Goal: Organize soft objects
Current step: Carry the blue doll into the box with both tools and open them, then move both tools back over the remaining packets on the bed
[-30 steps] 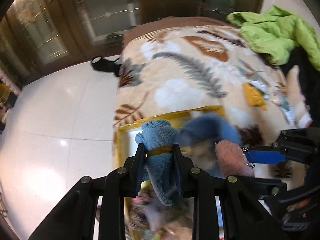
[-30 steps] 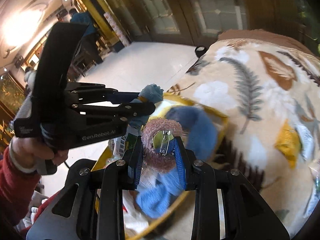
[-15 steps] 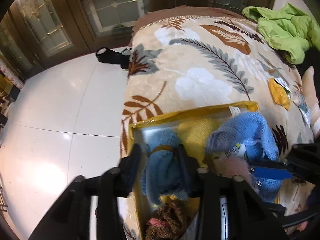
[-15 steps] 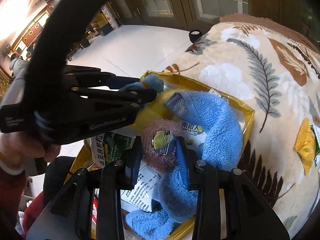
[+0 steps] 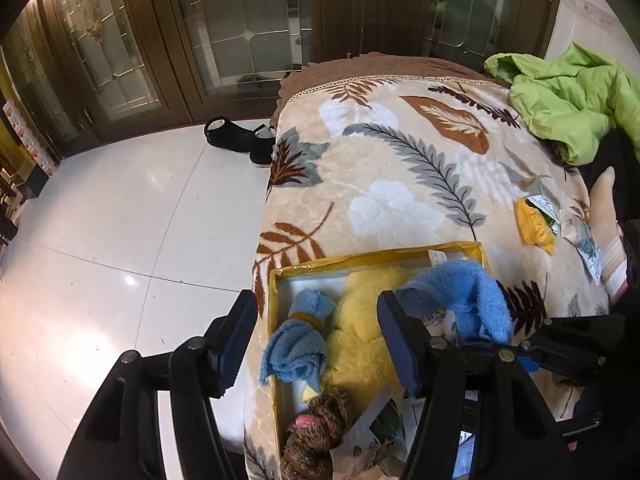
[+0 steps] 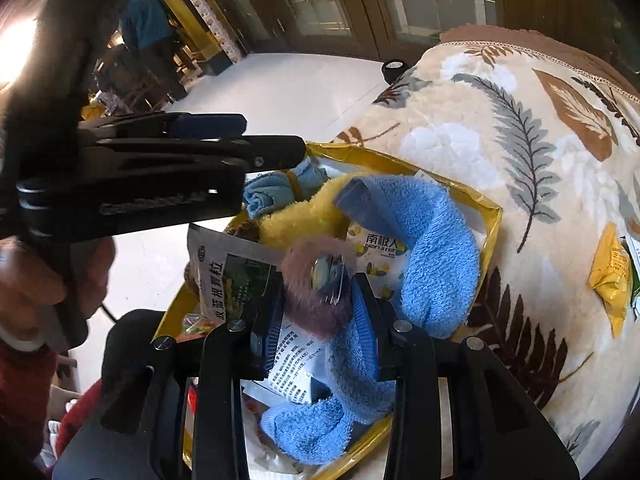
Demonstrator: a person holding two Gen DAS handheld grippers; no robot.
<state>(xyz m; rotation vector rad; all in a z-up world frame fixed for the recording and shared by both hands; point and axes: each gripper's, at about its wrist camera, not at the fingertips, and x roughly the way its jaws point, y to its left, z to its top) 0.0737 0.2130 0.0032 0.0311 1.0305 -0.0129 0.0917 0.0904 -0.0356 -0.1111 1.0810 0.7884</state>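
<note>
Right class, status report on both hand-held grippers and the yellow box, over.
Left hand-held gripper open above box. Blue cloth bundle lies inside. Right hand-held gripper shut on pink pompom. Blue towel crowds box.

Left wrist view looking down close onto the yellow box (image 5: 376,258), right wrist view nearer, both sharing it
</note>
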